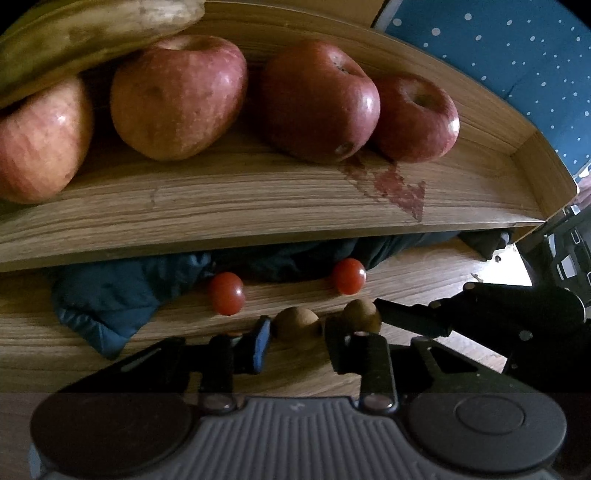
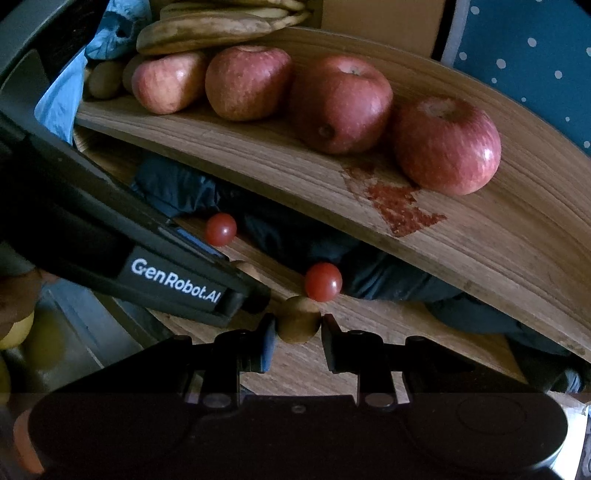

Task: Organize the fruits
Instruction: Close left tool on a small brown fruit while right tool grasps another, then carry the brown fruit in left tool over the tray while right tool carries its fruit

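Two small brown round fruits lie on the wooden table. My left gripper point(image 1: 297, 330) is shut on one brown fruit point(image 1: 297, 325), its pads against both sides. My right gripper point(image 2: 299, 326) is shut on the other brown fruit point(image 2: 299, 319). In the left wrist view that second fruit point(image 1: 364, 315) sits just to the right, with the right gripper point(image 1: 402, 317) reaching in from the right. In the right wrist view the left gripper point(image 2: 251, 291) comes in from the left and mostly hides its fruit point(image 2: 245, 267). Two cherry tomatoes point(image 1: 226, 293) point(image 1: 349, 276) lie just beyond.
A wooden tray point(image 1: 258, 236) stands raised behind, holding several red apples point(image 1: 177, 96) and bananas point(image 1: 92, 29); a red stain point(image 1: 399, 188) marks its floor. A dark blue cloth point(image 1: 107, 295) lies under the tray. A blue dotted surface point(image 1: 517, 55) is at far right.
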The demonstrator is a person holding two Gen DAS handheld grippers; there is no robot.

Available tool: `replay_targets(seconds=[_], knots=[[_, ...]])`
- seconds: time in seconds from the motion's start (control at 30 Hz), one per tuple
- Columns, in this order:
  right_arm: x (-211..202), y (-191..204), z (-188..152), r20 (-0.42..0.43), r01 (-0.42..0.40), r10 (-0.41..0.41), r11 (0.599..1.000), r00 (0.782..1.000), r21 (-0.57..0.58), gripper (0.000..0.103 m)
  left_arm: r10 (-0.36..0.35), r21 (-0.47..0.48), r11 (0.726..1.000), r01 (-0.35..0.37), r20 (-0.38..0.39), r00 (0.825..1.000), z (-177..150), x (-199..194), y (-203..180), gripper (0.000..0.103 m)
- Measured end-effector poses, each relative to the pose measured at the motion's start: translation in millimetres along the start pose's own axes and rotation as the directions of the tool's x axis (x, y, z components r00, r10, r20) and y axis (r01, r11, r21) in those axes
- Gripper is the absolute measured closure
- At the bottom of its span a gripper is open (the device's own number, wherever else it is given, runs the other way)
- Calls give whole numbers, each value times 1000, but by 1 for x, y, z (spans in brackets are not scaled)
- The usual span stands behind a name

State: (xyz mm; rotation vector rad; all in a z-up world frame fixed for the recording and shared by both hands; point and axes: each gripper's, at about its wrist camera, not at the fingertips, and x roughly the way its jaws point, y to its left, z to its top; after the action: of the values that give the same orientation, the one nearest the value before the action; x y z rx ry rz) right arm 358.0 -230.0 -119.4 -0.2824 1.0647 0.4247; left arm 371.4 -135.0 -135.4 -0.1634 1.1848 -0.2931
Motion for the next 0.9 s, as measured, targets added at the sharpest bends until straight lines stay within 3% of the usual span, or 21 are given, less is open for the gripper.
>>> replay_targets(seconds=[0.9], knots=[[-30,2,-7,33,15,-16,1000,999,15,75,2,30,1000,-3,33,999,-15,-31,-5,71]])
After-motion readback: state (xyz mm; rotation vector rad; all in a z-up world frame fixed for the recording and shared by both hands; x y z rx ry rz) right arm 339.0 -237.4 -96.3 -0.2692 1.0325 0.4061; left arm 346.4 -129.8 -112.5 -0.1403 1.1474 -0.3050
